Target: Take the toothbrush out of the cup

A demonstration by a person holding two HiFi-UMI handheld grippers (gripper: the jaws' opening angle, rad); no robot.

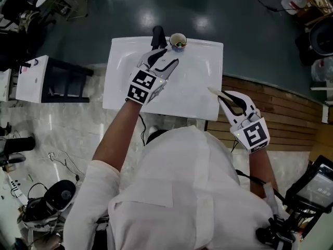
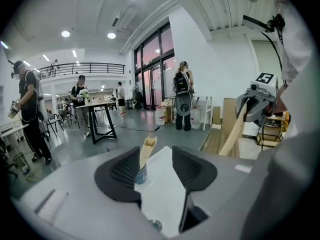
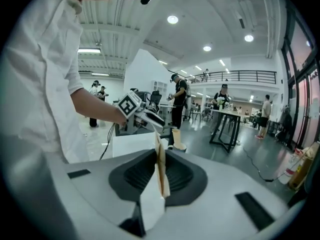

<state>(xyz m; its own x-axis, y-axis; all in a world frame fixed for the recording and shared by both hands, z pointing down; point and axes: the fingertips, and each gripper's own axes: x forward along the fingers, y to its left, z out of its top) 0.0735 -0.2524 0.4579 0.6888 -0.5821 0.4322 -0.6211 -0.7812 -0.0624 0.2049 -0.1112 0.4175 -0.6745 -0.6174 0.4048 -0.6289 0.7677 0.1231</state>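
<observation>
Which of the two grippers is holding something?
The right gripper, jaws shut on the pale toothbrush; the left gripper has its jaws apart, gripping nothing.

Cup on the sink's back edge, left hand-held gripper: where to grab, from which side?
Grip the cup by its side wall below the rim, coming nearly level from the person's side. A beige piece stands out of its top, which rules out a top grasp. The black tap stands close beside it, so probably little room there. The left hand-held gripper's open jaws point at it.
</observation>
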